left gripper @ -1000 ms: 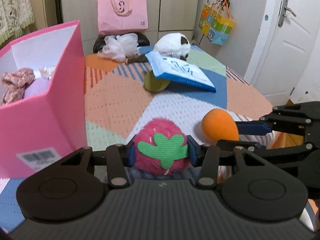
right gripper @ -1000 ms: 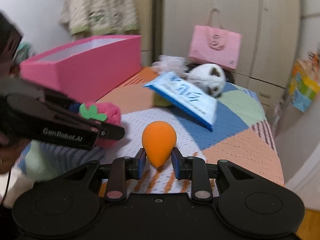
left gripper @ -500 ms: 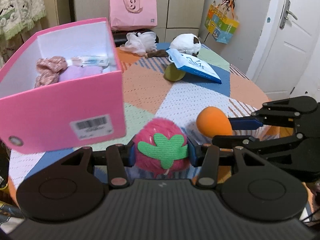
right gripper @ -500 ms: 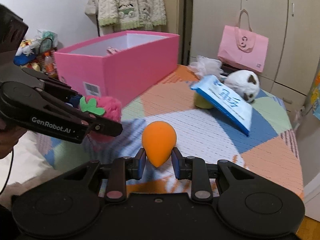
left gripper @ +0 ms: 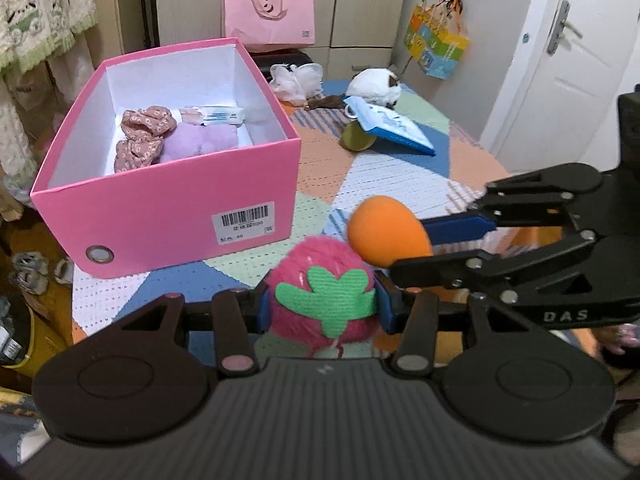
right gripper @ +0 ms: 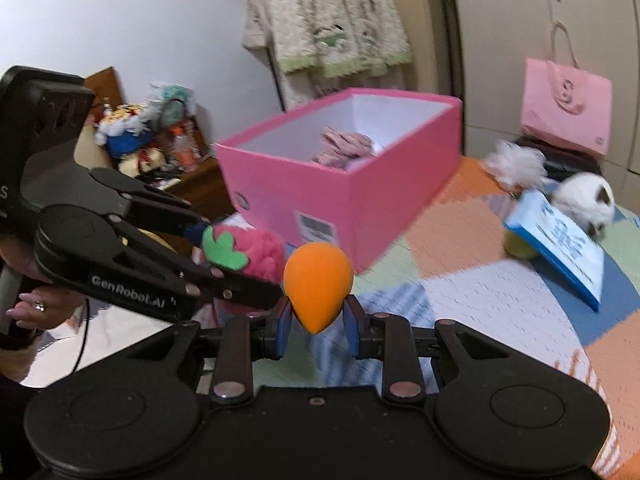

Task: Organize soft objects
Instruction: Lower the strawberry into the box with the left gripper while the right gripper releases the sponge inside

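Observation:
My left gripper is shut on a fuzzy pink strawberry toy with a green leaf patch, held above the patchwork table's near edge. My right gripper is shut on the narrow end of an orange egg-shaped sponge. In the left wrist view the orange sponge hangs just right of the strawberry, almost touching it. The open pink box stands ahead and to the left, holding a floral scrunchie, a lilac plush and a small packet. The strawberry toy also shows left of the sponge in the right wrist view.
Farther back on the table lie a blue booklet propped on a green ball, a white plush and a white mesh puff. A pink bag stands behind. Clutter fills the floor at left.
Both grippers have risen and drawn back with their toys still gripped. The pink box now shows from above with its inside visible, and the right wrist view has swung left toward it.

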`<state>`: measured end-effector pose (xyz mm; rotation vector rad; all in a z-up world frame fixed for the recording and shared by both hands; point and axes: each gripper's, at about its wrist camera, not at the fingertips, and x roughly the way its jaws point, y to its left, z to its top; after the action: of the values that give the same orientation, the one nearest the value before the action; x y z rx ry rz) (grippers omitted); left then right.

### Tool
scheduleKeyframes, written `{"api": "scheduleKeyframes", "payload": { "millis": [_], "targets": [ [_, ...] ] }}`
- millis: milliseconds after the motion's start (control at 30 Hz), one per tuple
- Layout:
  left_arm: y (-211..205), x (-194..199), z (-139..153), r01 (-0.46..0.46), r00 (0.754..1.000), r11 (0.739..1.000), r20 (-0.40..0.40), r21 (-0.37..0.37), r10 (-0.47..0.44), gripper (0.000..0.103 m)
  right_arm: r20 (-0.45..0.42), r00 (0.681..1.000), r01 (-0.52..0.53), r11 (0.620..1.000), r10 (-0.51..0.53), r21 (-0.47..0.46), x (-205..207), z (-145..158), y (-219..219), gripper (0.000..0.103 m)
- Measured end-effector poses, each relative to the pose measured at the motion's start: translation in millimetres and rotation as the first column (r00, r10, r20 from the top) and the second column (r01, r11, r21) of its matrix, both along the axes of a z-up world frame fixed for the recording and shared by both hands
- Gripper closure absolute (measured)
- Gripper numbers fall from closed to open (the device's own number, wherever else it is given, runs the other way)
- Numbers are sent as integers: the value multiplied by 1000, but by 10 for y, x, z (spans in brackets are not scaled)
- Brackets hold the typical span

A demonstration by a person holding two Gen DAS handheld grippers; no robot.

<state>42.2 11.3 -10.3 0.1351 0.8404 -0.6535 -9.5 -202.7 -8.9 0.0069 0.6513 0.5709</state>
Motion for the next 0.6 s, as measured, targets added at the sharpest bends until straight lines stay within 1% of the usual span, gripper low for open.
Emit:
{"api": "scheduleKeyframes", "payload": {
  "millis": [167, 300, 467, 600],
  "targets": [
    [96, -40, 176, -20, 998, 1000, 60, -8, 20, 56, 53, 998, -28, 1000, 28, 1, -3, 198, 122, 71],
    [149, -23, 328, -36, 991, 999, 129, -19, 39, 56, 100, 994, -30, 1000, 30, -1, 33, 341, 170, 71],
    [228, 110, 448, -60, 983, 996, 171, -60, 69, 56, 158, 987, -22, 1000, 19, 14, 142, 499, 211, 71],
    [281, 292, 502, -92, 974, 992, 199, -85, 107, 56, 188, 982, -12, 999, 6, 31, 317, 583, 237, 71]
  ]
}}
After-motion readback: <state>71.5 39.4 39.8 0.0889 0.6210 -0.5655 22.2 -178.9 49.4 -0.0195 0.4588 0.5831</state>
